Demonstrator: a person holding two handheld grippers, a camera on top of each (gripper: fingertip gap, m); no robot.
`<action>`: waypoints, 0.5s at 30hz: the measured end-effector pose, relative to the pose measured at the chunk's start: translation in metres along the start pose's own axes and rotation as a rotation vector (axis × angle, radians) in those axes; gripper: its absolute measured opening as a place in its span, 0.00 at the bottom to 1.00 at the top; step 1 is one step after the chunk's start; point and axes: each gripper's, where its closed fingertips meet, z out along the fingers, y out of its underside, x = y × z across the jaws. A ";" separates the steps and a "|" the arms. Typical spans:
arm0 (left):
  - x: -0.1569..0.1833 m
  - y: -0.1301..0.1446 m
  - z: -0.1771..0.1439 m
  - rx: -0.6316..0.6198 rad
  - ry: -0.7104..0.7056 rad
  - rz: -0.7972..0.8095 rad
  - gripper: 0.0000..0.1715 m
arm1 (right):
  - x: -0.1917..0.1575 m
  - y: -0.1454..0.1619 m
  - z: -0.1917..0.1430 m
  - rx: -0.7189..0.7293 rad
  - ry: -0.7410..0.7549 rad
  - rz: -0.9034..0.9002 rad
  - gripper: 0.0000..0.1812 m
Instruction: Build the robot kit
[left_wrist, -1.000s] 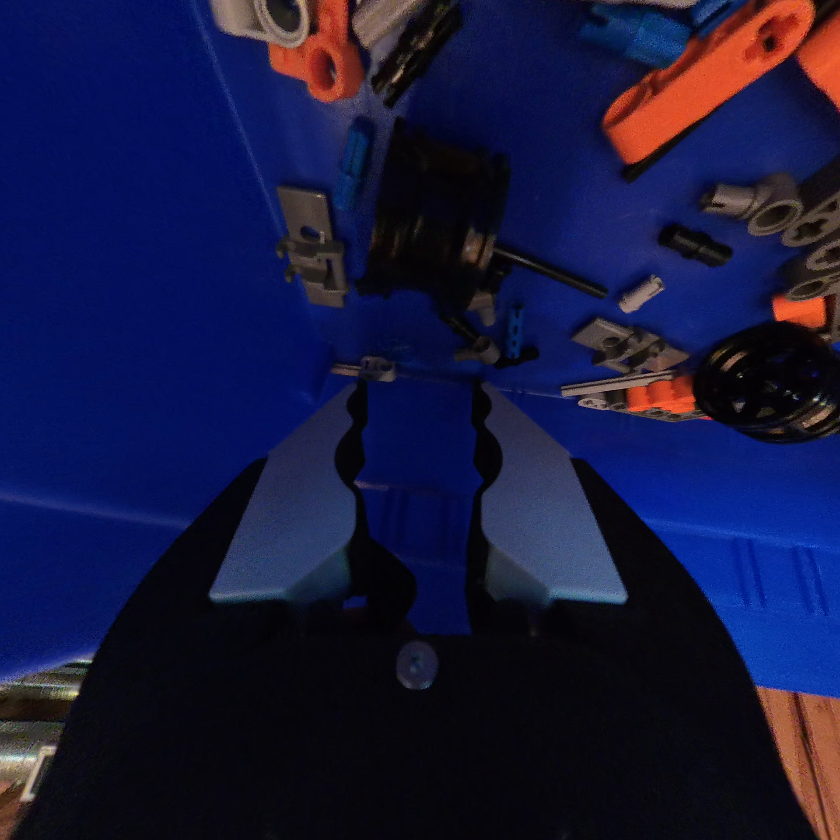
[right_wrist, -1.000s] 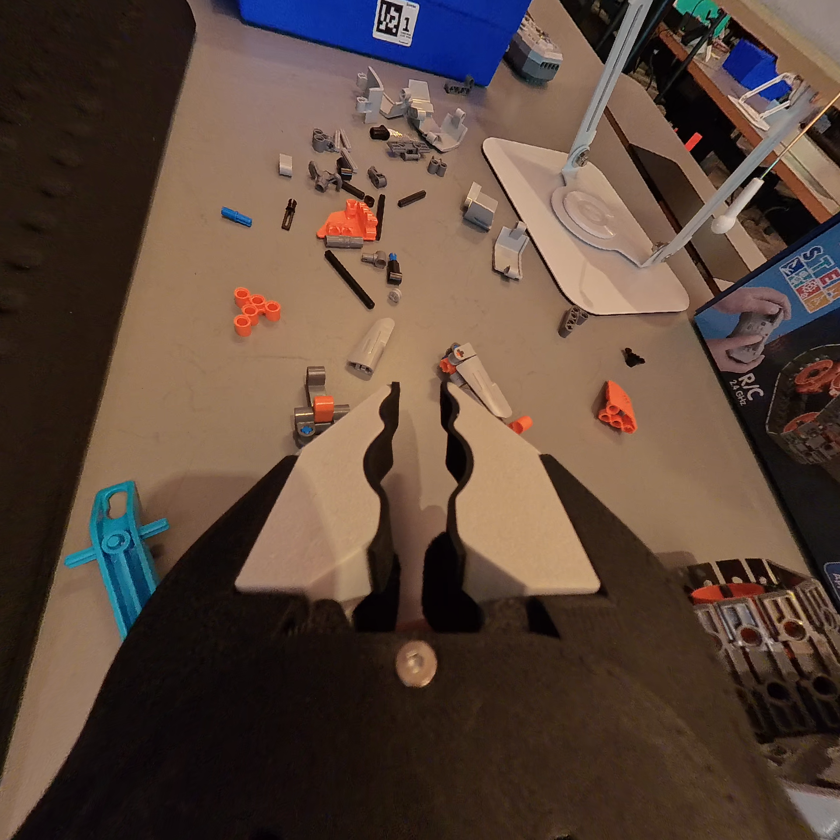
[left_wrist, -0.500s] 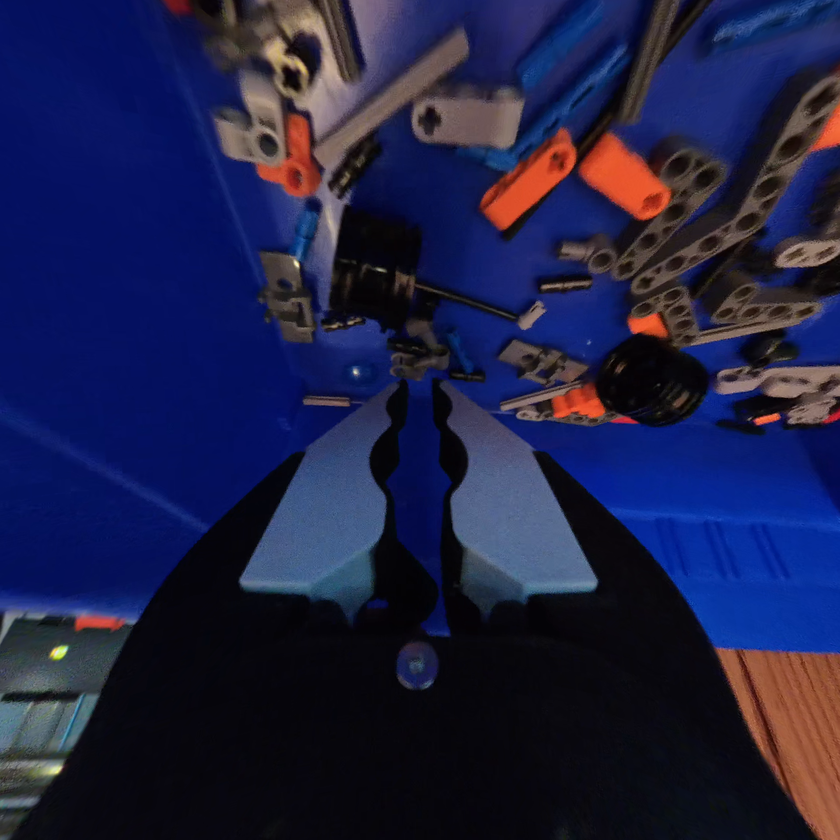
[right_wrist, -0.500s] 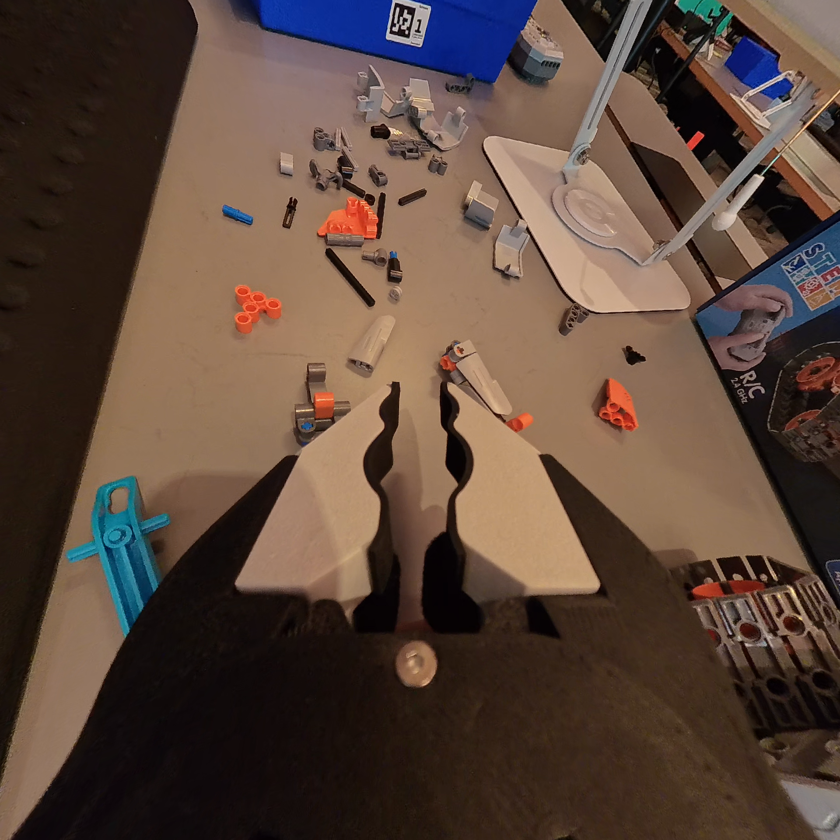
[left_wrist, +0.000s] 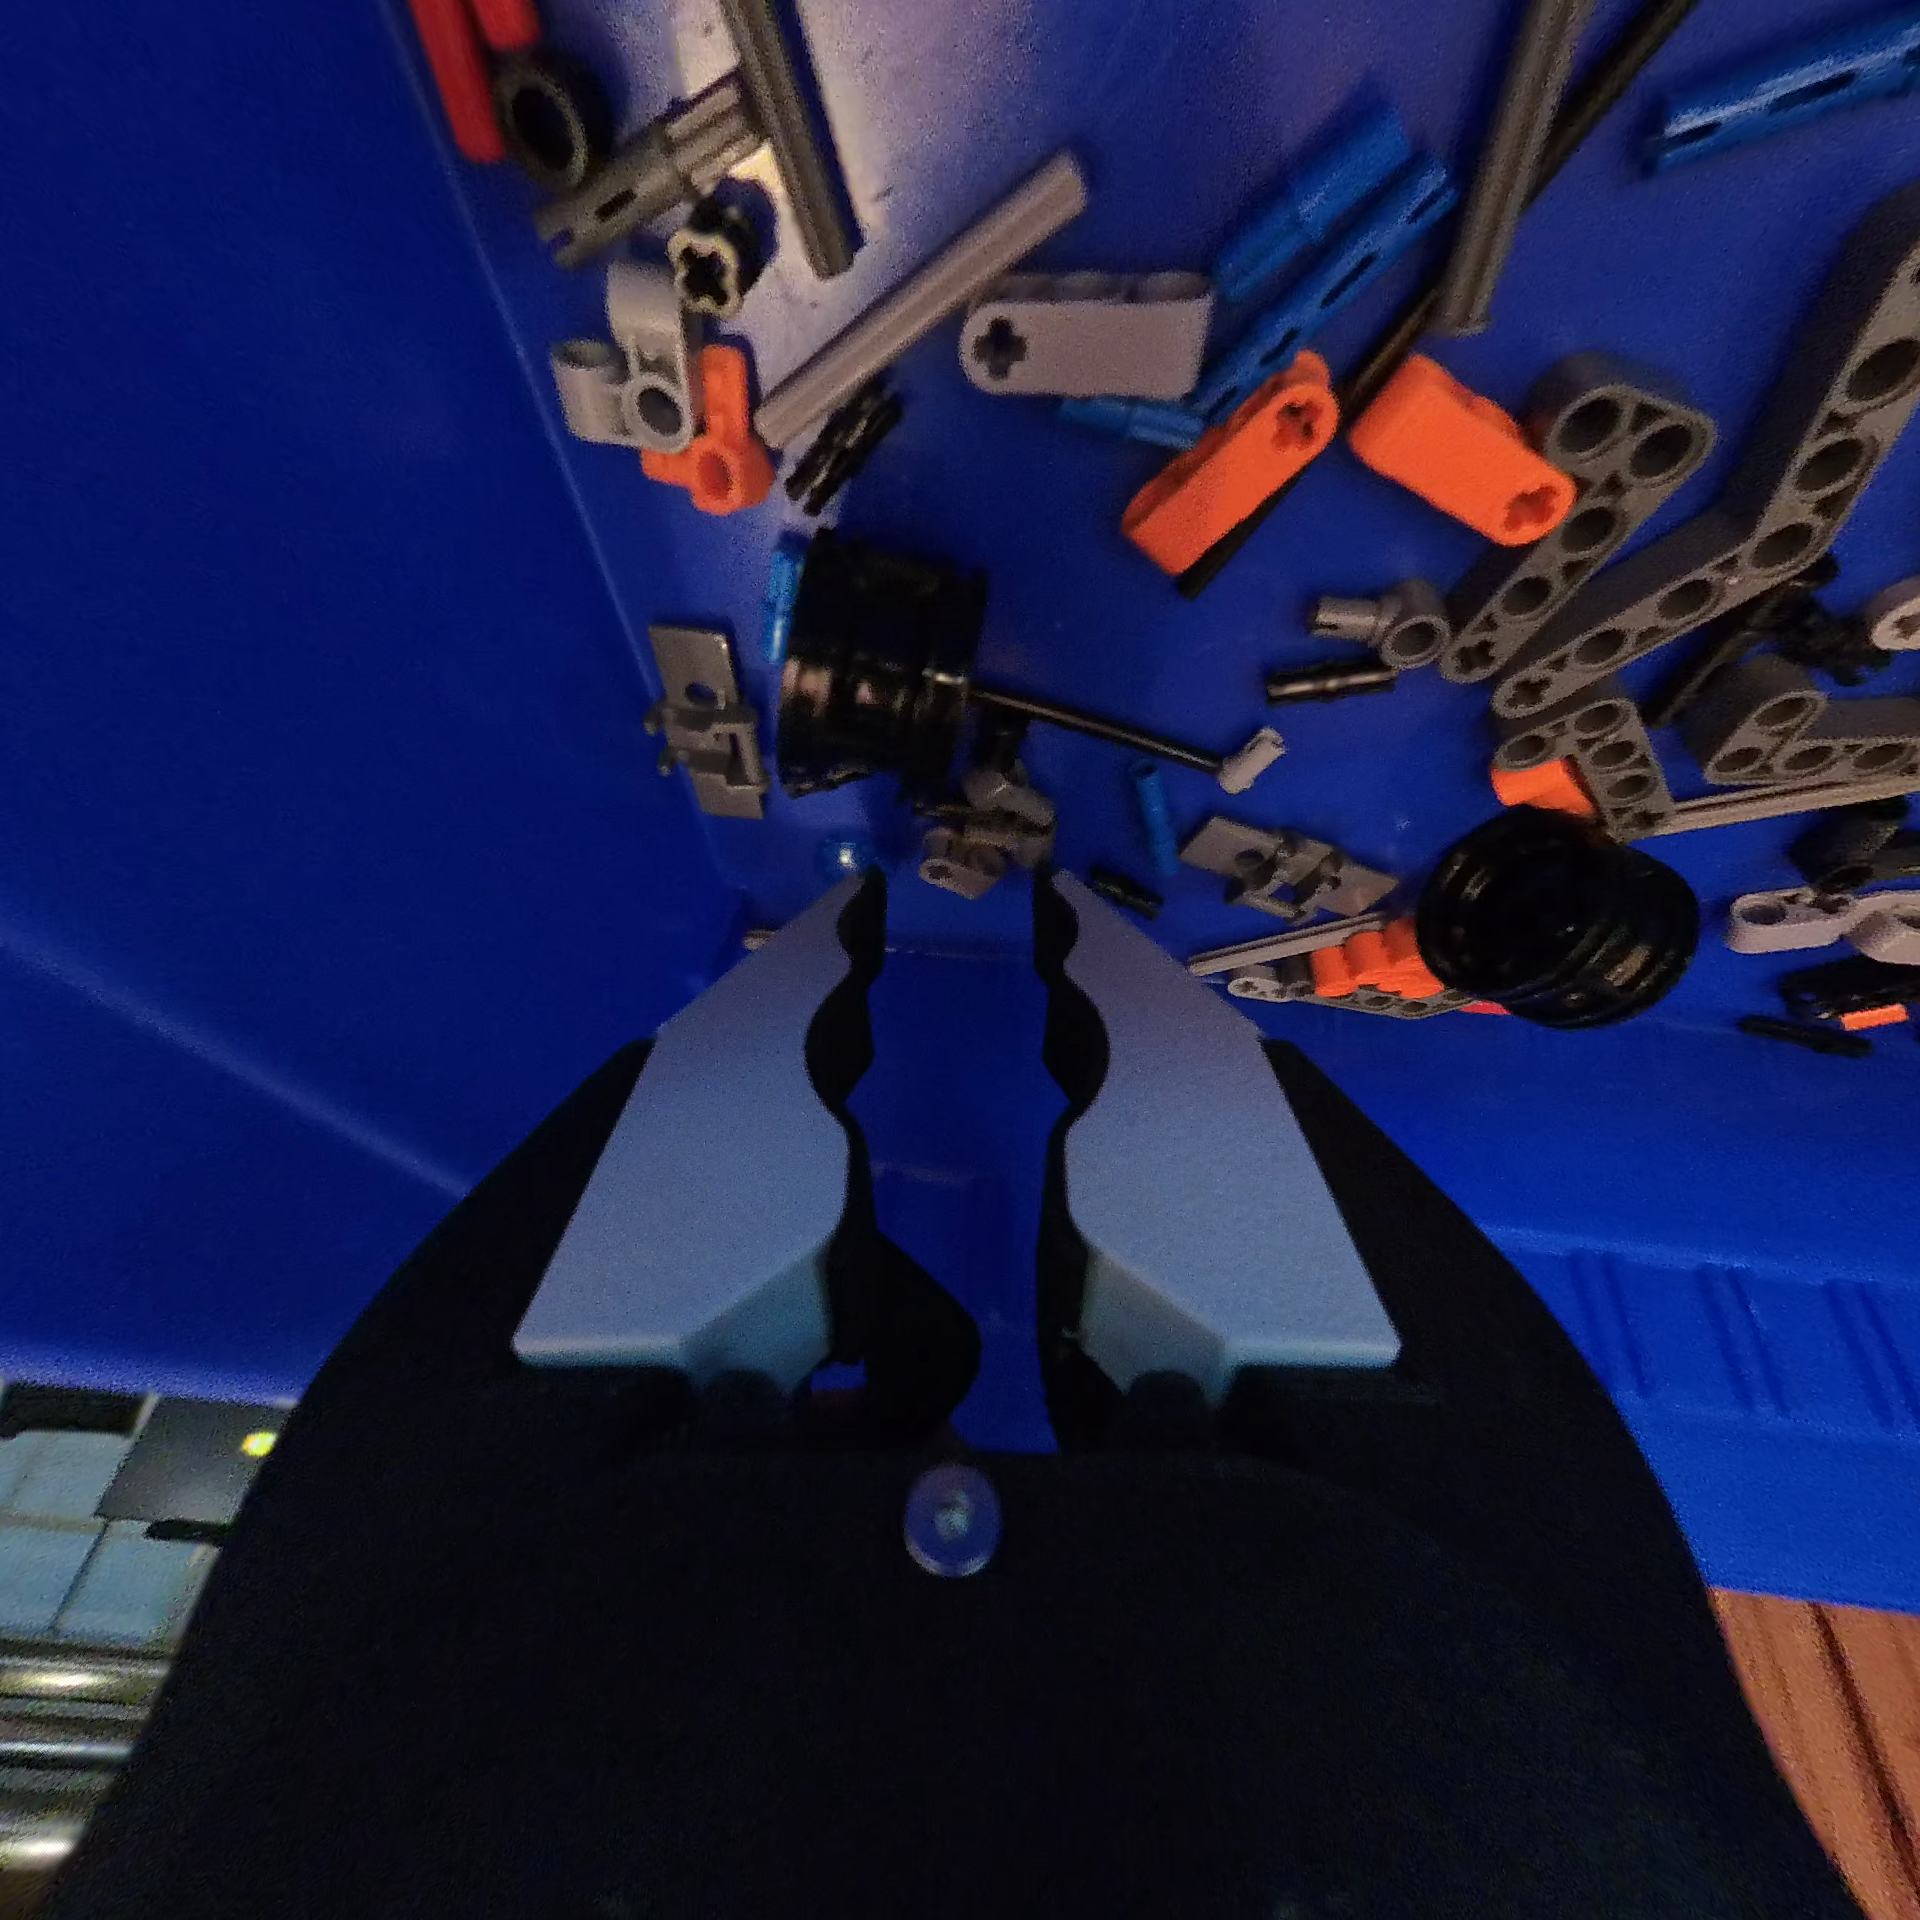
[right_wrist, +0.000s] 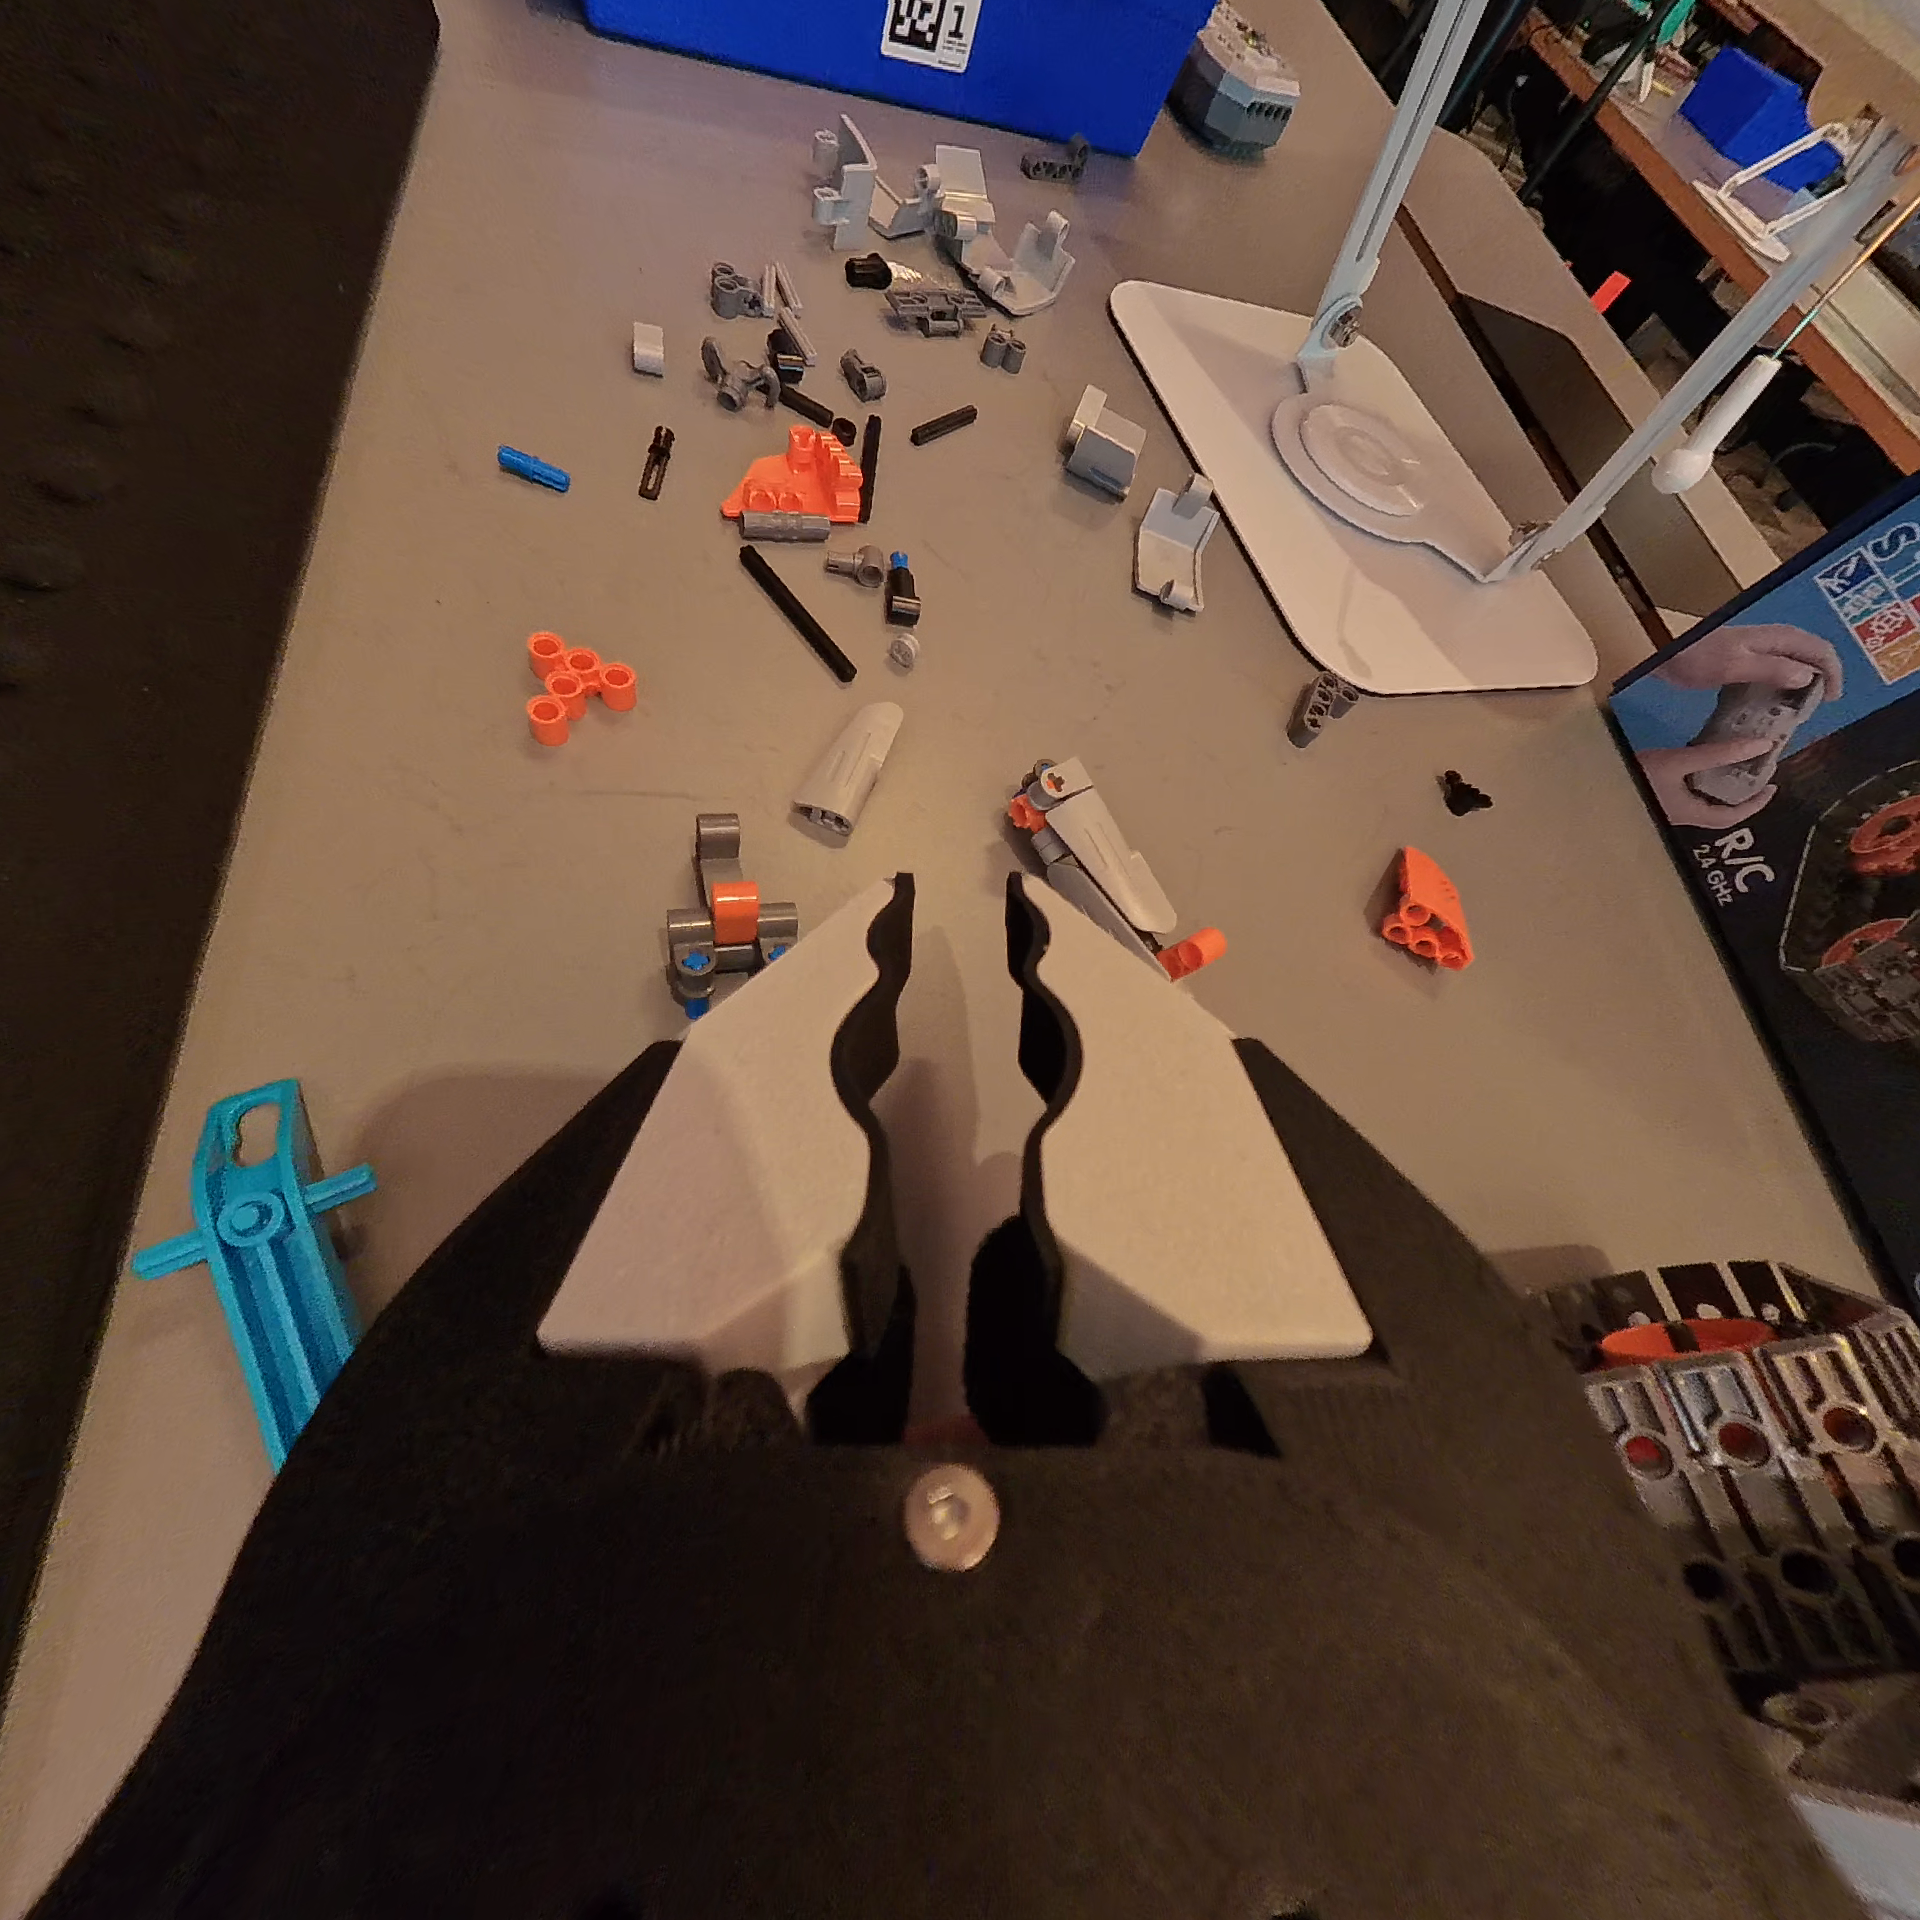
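Blue bin (left_wrist: 260, 727) walls are crowding the left claw (left_wrist: 958, 883), gaping narrowly and empty, nosing toward a grey connector (left_wrist: 982, 831) at twelve o'clock; right claw (right_wrist: 961, 883) is idling, slightly parted, over the counter (right_wrist: 416, 883).

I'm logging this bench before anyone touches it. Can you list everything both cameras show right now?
blue bin: one, blue; left wrist view looks into it
black wheels: two, black, bin floor; one on an axle
loose building pieces: many, grey, orange, blue, black; bin floor
small grey connector: one, just past the left fingertips
table: grey, under the right gripper
scattered pieces: many, grey, orange, black; table
turquoise tool: one, table's near left
white stand base: one, far right
toy box: one, right edge
left gripper: open, empty
right gripper: open, empty
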 end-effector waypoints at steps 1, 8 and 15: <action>0.001 0.000 0.001 -0.005 -0.001 0.014 0.16 | 0.000 0.000 0.000 -0.001 -0.001 0.000 0.09; 0.002 -0.001 0.001 0.000 -0.025 0.024 0.08 | 0.000 0.000 -0.001 0.001 0.000 -0.003 0.09; 0.008 0.001 -0.035 0.065 -0.082 -0.003 0.08 | 0.000 0.001 0.000 -0.005 0.002 -0.005 0.09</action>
